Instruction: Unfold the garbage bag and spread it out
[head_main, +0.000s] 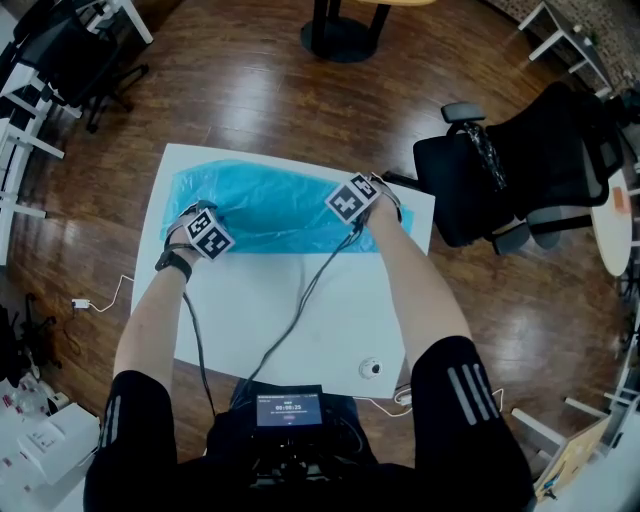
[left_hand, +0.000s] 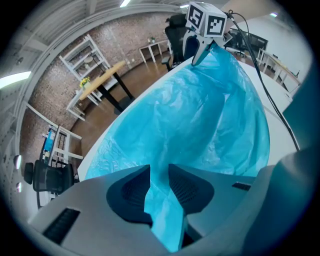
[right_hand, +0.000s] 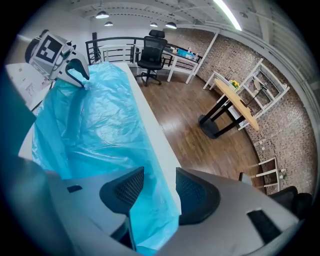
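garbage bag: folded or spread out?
Mostly spread: garbage bag covers the table's far half as one wrinkled sheet, near edge pinched by left gripper and right gripper.

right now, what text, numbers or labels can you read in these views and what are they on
Nothing reads clearly enough to quote.
Waist screen: a row of digits, too blurred to read.
Marker cubes: black-and-white patterns only, no words.
Garbage bag: no print visible.
White items at lower left: marks too small to read.
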